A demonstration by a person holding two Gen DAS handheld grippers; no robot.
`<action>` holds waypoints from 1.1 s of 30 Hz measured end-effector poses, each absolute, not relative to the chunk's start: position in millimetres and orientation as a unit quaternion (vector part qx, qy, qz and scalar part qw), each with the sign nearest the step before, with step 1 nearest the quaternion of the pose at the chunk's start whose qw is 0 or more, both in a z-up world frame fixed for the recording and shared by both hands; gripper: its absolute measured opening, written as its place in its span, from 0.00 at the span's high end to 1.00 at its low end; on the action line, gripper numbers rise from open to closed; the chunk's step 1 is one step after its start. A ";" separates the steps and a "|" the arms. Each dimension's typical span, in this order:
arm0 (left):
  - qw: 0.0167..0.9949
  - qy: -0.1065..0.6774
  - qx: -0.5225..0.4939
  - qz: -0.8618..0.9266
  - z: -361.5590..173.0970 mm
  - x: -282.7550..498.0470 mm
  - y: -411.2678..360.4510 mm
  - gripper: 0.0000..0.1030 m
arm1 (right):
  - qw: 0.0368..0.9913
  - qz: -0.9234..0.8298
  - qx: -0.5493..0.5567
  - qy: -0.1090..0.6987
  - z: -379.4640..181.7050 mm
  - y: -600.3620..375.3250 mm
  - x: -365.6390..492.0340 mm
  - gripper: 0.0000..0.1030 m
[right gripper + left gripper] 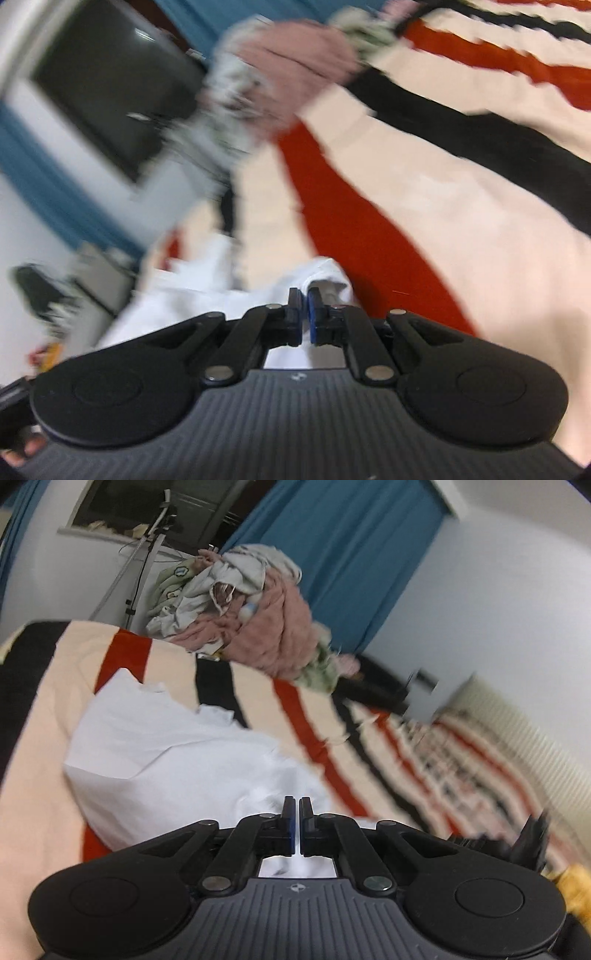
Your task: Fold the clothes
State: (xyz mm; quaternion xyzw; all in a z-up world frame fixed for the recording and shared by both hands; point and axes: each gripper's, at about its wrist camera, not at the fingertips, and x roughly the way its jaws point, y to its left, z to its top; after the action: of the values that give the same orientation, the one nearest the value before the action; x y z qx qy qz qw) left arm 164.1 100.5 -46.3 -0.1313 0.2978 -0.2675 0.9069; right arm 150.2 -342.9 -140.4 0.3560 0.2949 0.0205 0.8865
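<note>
A white garment (166,746) lies partly folded on a striped bed cover (48,709). My left gripper (296,805) is shut on the garment's near edge, with white cloth between its fingers. In the right wrist view, my right gripper (304,299) is shut on another edge of the same white garment (207,299), whose rolled hem bulges just past the fingertips. The right wrist view is blurred by motion.
A pile of unfolded clothes (243,605), pink, grey and green, sits at the far end of the bed; it also shows in the right wrist view (291,62). Behind are a blue curtain (343,554), a tripod (144,565) and a dark window (110,85).
</note>
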 end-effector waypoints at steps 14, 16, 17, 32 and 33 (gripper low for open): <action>0.886 0.285 0.148 -0.336 -70.6 87.9 9.3 0.51 | 0.952 0.001 0.202 0.232 -100.6 -322.7 90.0 0.41; 0.872 0.281 0.211 -0.340 -89.8 80.3 -13.4 0.50 | 0.947 0.016 0.197 0.254 -107.1 -318.3 86.7 0.43; 0.865 0.281 0.244 -0.337 -101.9 78.4 -22.6 0.50 | 0.945 0.021 0.194 0.263 -109.7 -314.9 87.1 0.43; 0.920 0.221 0.222 -0.235 -109.3 118.0 -30.5 0.98 | 0.947 0.047 0.112 0.299 -123.5 -277.6 97.8 0.42; 0.925 0.223 0.198 -0.236 -101.8 120.5 -25.4 0.99 | 0.950 0.054 0.087 0.295 -123.0 -269.9 98.0 0.42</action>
State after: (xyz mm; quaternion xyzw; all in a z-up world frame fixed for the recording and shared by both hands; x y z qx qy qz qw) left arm 120.5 -25.4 -101.8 0.1983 0.2228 -0.2365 0.9247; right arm 98.0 -269.9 -123.0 0.0874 0.2953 0.0537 0.9499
